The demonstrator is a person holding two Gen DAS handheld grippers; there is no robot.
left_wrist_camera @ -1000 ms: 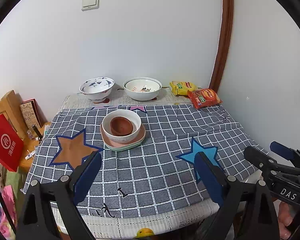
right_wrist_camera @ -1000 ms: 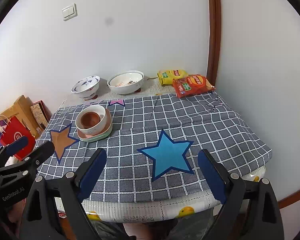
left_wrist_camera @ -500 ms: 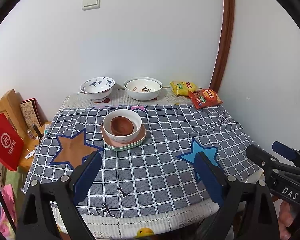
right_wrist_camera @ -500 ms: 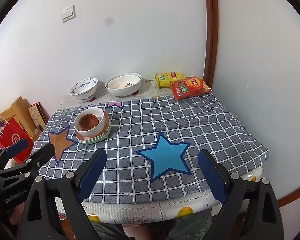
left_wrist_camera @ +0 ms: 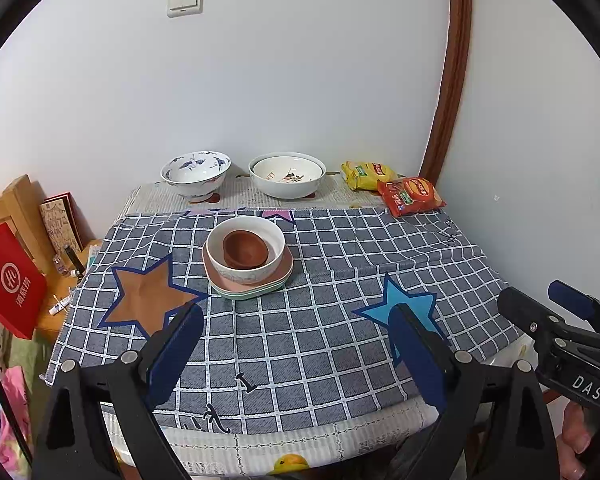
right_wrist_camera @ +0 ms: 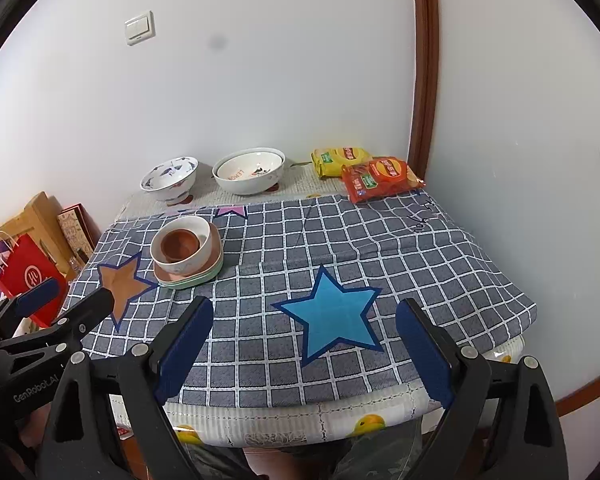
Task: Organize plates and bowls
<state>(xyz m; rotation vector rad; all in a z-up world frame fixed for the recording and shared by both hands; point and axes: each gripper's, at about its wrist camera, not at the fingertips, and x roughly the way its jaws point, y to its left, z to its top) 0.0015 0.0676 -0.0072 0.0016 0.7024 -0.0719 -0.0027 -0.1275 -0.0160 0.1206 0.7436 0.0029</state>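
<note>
The stack of dishes sits upright on the checked cloth (left_wrist_camera: 308,336), all openings facing up; a small brown bowl (left_wrist_camera: 245,248) nests inside a white bowl (left_wrist_camera: 247,254), which rests on a pink plate (left_wrist_camera: 244,285) over a pale green plate (left_wrist_camera: 260,294); the stack is roughly round, with no clear long axis; taking the brown star (left_wrist_camera: 150,300) printed on the cloth as landmark, the stack lies just beyond it and to its right, touching none of its points as far as I can tell; well beyond the stack, at the wall edge of the table, stand a blue-patterned bowl (left_wrist_camera: 195,174) and a wider white bowl (left_wrist_camera: 287,174), both upright, with two snack packets (left_wrist_camera: 392,186) further right. Compared with a second ago the dishes lie in the same places; the right-wrist view has shifted slightly, the stack and star sitting a little higher in frame, while the left-wrist view matches. The left gripper (left_wrist_camera: 296,344) hangs over the near edge of the cloth, angled down toward the table, its blue-padded fingers (left_wrist_camera: 176,348) wide apart with nothing between them; the right gripper (right_wrist_camera: 304,344) does the same beside it, fingers spread wide and empty, over the blue star (right_wrist_camera: 332,316), well to the right of the brown star.
</note>
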